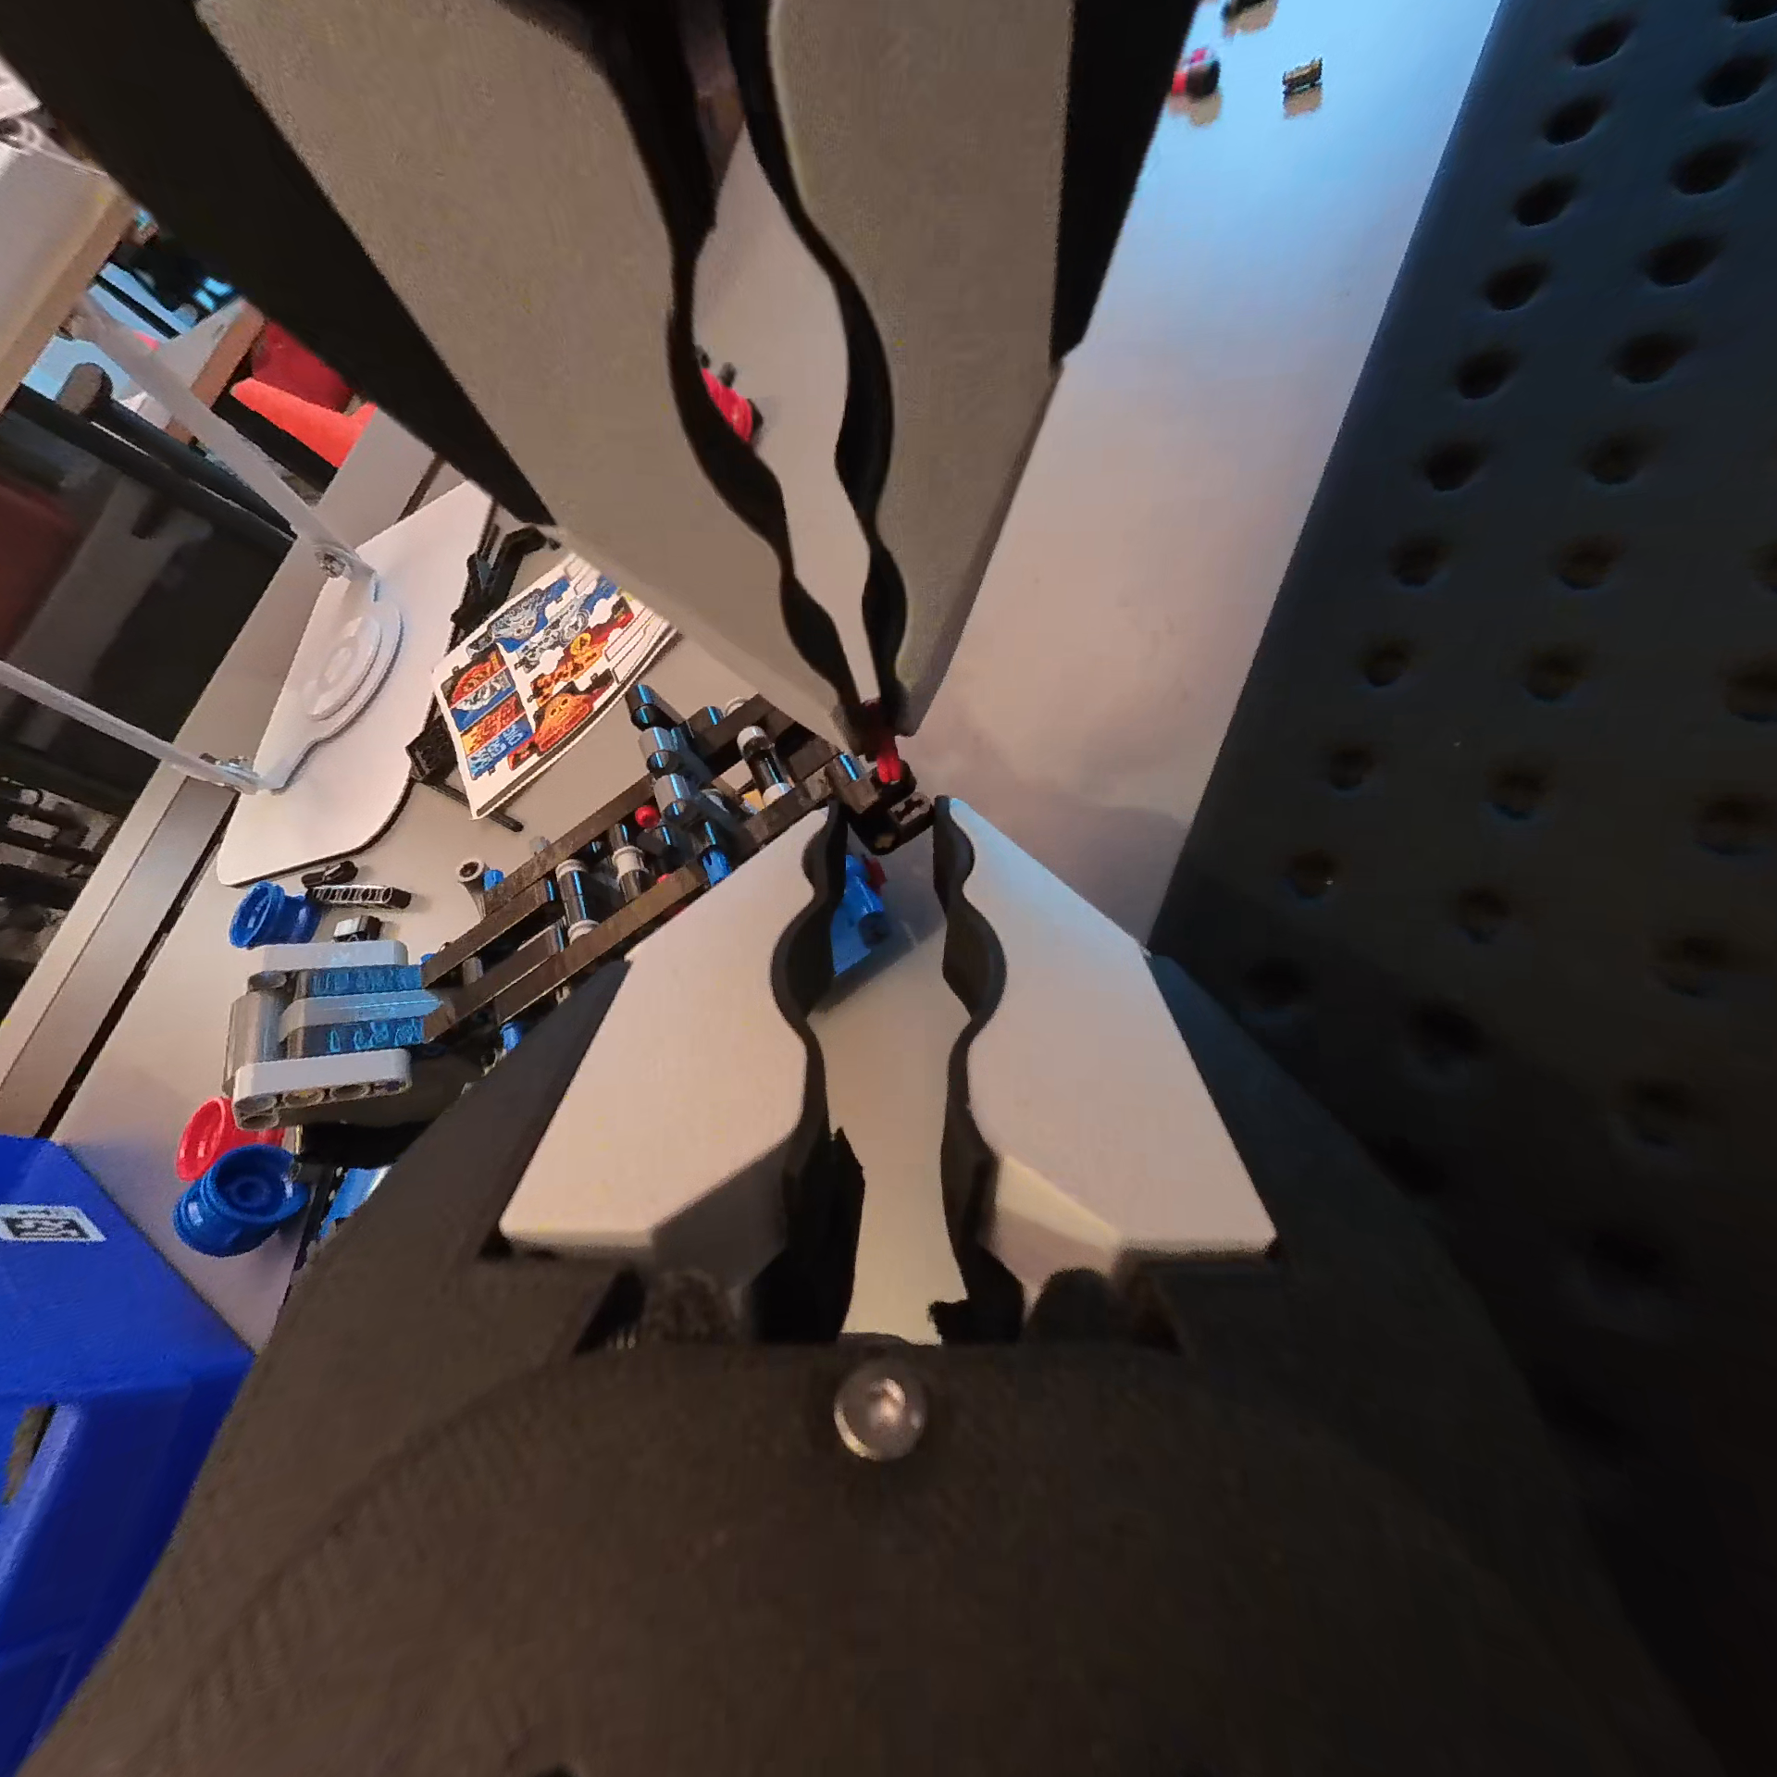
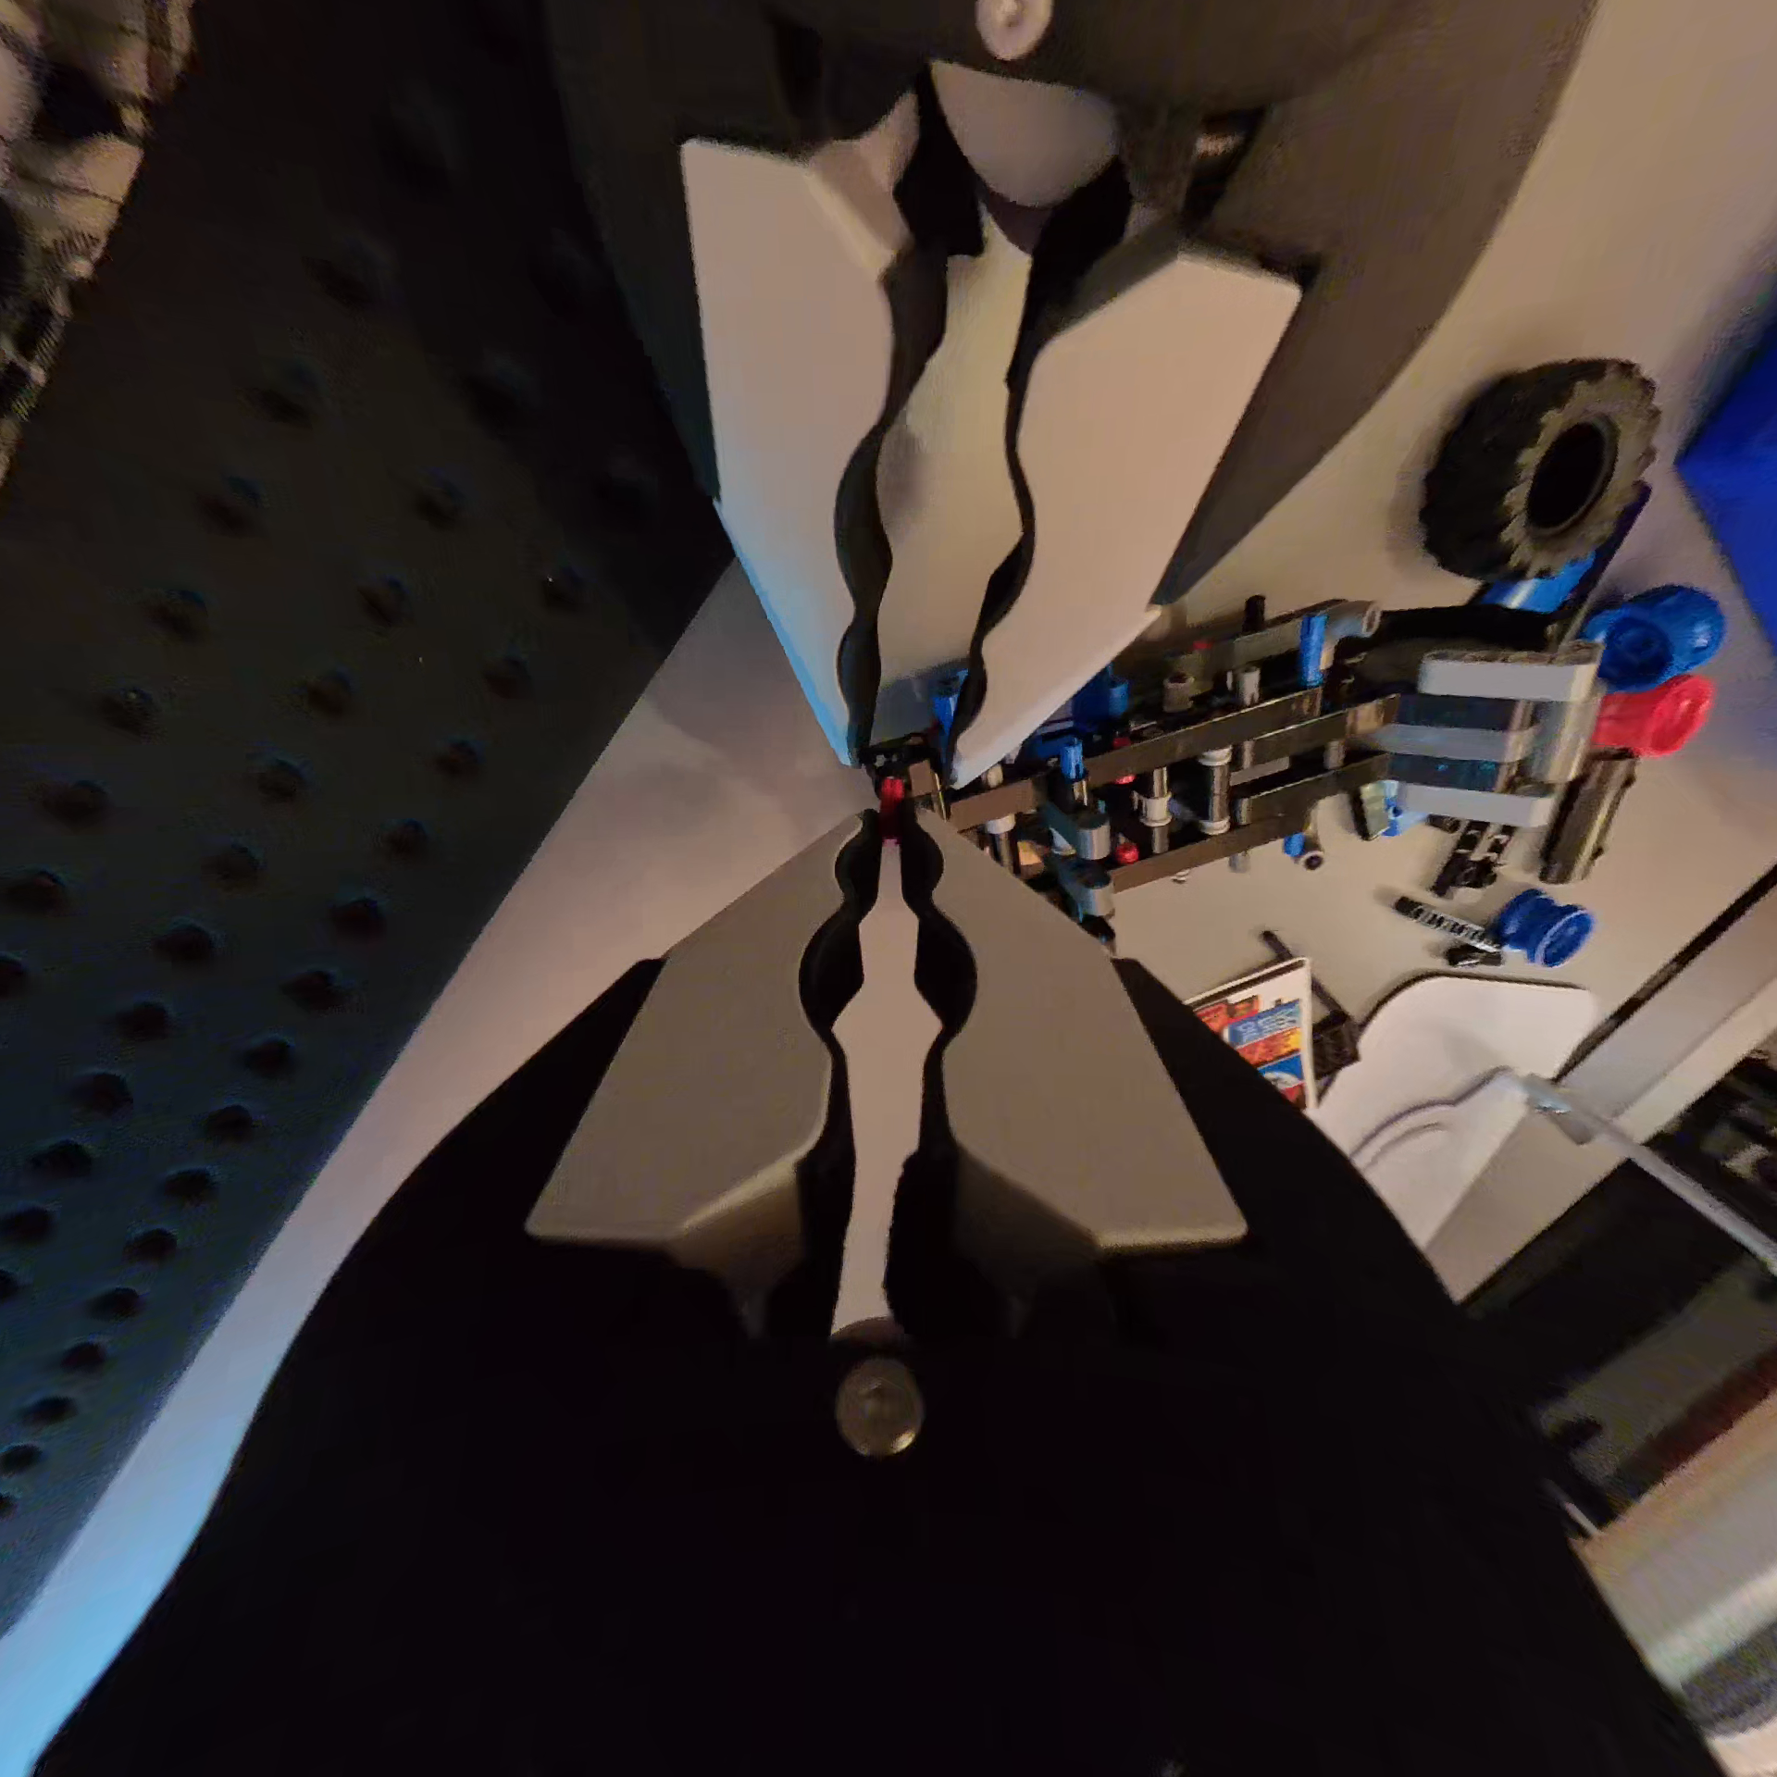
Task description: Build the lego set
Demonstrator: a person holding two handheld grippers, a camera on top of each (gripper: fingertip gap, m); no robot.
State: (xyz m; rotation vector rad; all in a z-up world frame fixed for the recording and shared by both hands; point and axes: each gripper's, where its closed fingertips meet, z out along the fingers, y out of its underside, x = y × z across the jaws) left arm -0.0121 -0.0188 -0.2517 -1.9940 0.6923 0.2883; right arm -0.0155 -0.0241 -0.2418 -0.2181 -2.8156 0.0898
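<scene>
The red pin (image 2: 891, 798) sat at the meeting point of the two tools, its far end at the black end block (image 1: 889, 817) of the long black chassis frame (image 2: 1202, 760), which lay on the white table (image 1: 1106, 577). The right gripper (image 2: 889, 835) was nearly closed, its tips pinching the pin, apparently to drive it into the block. The left gripper (image 1: 889, 813) was narrowly parted with its tips around that end block, probably bracing the frame against the push; a firm clamp could not be confirmed. Loose blue hubs (image 1: 236, 1197), a red hub (image 1: 213, 1135), a black tyre (image 2: 1539, 471) and a sticker sheet (image 1: 548, 673) lay near the frame, within reach. A blue bin (image 1: 87, 1423) stood at the table edge; its contents were not visible.
</scene>
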